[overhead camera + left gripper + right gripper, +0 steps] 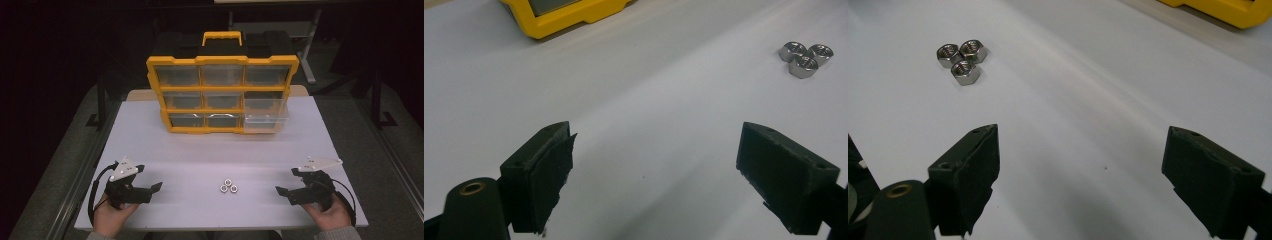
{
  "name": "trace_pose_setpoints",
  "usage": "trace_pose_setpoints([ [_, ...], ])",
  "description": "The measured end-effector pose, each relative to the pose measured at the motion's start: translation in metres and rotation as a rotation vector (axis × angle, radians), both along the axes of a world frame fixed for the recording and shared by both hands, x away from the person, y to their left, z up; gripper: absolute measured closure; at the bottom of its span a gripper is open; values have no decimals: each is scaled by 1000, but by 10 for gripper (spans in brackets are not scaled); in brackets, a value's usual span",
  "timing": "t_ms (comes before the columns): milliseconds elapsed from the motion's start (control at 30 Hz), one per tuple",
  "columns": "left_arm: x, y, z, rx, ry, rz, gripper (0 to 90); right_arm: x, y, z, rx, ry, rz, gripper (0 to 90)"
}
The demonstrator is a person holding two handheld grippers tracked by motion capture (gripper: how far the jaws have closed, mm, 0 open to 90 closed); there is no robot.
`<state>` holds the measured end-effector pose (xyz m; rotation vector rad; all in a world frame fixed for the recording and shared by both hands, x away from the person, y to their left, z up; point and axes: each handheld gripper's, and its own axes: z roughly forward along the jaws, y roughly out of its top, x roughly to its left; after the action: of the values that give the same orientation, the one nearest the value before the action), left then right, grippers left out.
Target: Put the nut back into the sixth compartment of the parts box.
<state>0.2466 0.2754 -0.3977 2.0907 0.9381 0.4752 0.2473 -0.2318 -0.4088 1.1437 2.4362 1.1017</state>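
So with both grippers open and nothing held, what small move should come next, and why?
Probably the right gripper should ease toward the three hex nuts and straddle the nearest one. Its jaws stand wide open and empty, the nuts lie touching in a cluster between both grippers, and one drawer of the yellow organizer is already pulled out. The left gripper looks equally placed.

High view: camera sat above the person's side, faced forward and down, took in the whole table (150, 145) with the organizer (222, 95) at its far end. Left gripper view: camera sat low, close to the table, looked along its own jaws; nuts (805, 58) upper right, organizer corner upper left. Right gripper view: same low, close setting, mirrored; nuts upper left. All three views shared the nuts.
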Motion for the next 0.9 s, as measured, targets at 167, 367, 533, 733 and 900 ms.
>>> trace_pose_setpoints([
  [167, 0, 3, 0, 3, 2, -1, 145, 0, 0, 0, 5, 7, 3, 144],
  [367, -1, 6, 1, -4, 1, 7, 145, 0, -1, 0, 17, 8, 4, 146],
  [533, -1, 6, 0, -11, 2, 12, 145, 1, -1, 0, 21, 10, 11, 146],
  [733, -1, 6, 0, -8, 2, 6, 145, 1, -1, 1, 22, 17, 14, 148],
  [900, -2, 6, 0, -17, 4, 11, 145, 2, 0, 1, 25, 20, 21, 154],
])
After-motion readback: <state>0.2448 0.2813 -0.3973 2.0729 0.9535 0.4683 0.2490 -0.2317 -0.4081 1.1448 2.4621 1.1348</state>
